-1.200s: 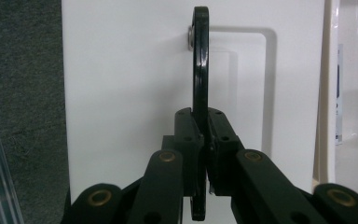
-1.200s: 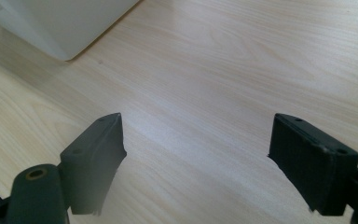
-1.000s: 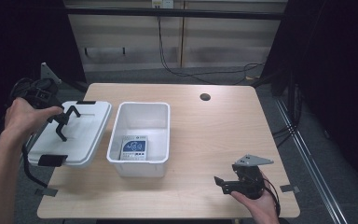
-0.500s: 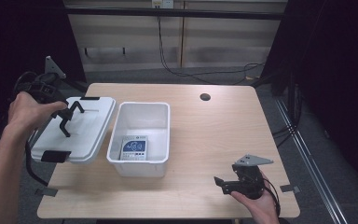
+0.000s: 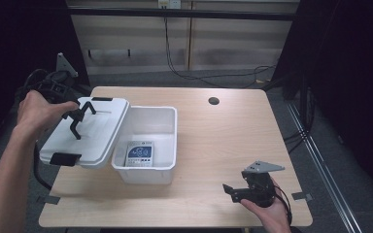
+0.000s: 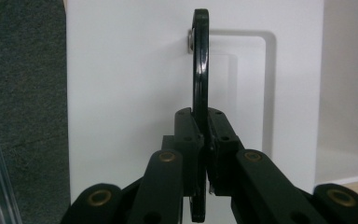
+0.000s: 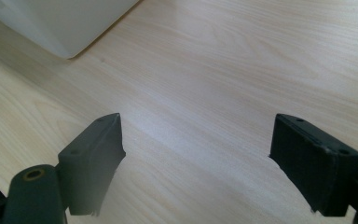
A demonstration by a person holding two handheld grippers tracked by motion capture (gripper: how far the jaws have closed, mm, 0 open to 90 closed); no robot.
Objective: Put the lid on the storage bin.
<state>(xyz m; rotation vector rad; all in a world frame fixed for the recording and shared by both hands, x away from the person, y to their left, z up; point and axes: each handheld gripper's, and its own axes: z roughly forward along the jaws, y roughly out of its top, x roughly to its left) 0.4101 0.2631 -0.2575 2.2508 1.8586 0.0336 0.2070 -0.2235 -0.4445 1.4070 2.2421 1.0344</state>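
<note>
High view first: we take the white box [image 5: 148, 145] near the middle of the table [image 5: 233, 141] as our landmark. Our left gripper [image 5: 77, 119] has its jaws clamped tight on the black handle [image 5: 80, 116] of the white lid [image 5: 85, 131], which hangs tilted just left of the box, its right edge reaching over the box's left rim. In the left gripper view the handle [image 6: 200, 70] stands as a thin black strip pinched between the pads, with the lid's recessed panel behind it.

We judge the lid to be lifted and carried most of the way; lowering it square onto the box and latching it remain. The lid is plain white plastic with a black clip [image 5: 60, 159] on its near edge. Inside the box lies a small card [image 5: 140, 154] with blue print.

Our right gripper [image 5: 235, 190] rests well to the right of the box, near the table's front edge, its jaws spread wide with nothing between them.
</note>
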